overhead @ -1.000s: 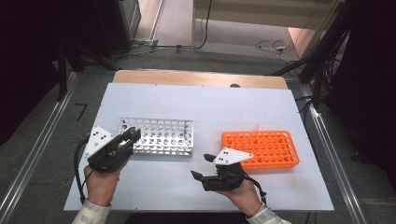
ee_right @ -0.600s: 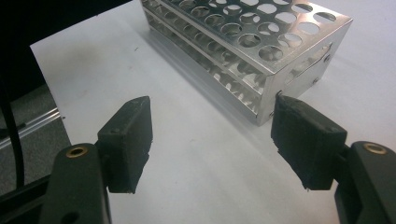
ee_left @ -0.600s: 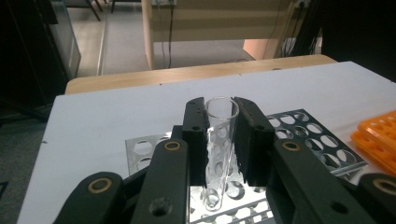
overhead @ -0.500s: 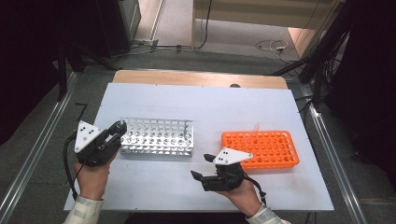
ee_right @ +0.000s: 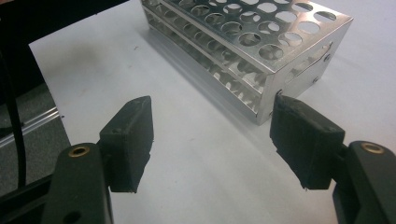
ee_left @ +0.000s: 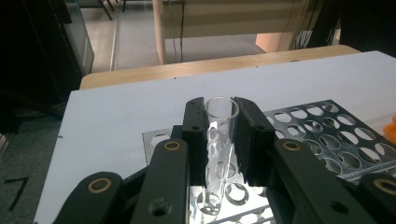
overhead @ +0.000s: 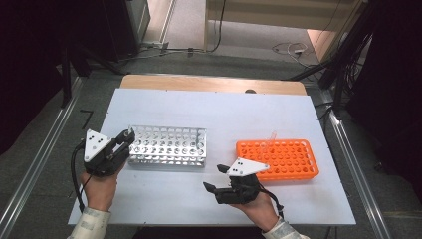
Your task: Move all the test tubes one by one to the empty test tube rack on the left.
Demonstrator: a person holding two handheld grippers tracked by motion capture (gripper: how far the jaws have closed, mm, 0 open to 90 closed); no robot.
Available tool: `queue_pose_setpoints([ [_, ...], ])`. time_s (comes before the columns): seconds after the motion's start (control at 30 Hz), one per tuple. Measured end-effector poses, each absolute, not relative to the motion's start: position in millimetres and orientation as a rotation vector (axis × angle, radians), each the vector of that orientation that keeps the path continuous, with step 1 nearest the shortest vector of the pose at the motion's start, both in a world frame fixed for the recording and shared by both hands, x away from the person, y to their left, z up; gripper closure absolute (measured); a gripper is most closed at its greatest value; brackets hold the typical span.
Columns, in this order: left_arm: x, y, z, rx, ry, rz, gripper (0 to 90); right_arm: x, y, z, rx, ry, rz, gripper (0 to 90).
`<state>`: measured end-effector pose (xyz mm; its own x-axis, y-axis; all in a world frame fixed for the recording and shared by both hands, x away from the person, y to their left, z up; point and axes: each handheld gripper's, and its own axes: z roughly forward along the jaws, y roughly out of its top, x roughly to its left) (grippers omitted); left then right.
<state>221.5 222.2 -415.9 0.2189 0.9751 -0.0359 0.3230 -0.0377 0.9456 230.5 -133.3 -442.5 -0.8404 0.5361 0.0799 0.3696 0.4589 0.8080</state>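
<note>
1. High view first: the left gripper sits at the lower left of the frame, at the left end of the metal rack. Against the frame a second ago it has drawn back a little toward the left edge and turned, so its tip now points at the rack's end rather than lying over it.
2. Left gripper view, centre of the frame: the jaws are clamped on a clear test tube, which stands nearly upright between the pads with its open mouth on top. Its lower end hangs above the rack's holes at the bottom of the frame; I cannot tell whether it has entered one.
3. My reading is that the small shift lines the tube up over a hole at the rack's end, so seating it looks like the step in hand.
4. High view, lower centre: the right gripper rests on the table in the same place as a second ago, between the metal rack and the orange rack.
5. Right gripper view: its jaws stand wide apart with nothing between them, only bare table and a corner of the metal rack beyond.
6. One more tube leans in the orange rack at centre right, probably the next to fetch.
</note>
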Motion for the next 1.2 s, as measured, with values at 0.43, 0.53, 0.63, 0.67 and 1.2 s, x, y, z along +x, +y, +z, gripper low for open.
queue_pose_setpoints([
  [0.43, 226, 217, -433, 1.598, 1.291, 0.885, 74.5, 230, -133, -443, 0.789, 2.519, 1.326, 29.1],
  [0.53, 227, 216, -436, 1.601, 1.298, 0.887, 74.4, 230, -133, -443, 0.787, 2.518, 1.324, 29.1],
  [0.63, 227, 217, -437, 1.603, 1.305, 0.883, 74.4, 229, -133, -443, 0.784, 2.517, 1.323, 29.1],
  [0.67, 227, 217, -437, 1.601, 1.305, 0.884, 73.1, 229, -133, -443, 0.785, 2.516, 1.323, 29.1],
  [1.2, 223, 216, -433, 1.574, 1.293, 0.859, 66.0, 230, -136, -443, 0.787, 2.507, 1.324, 29.3],
])
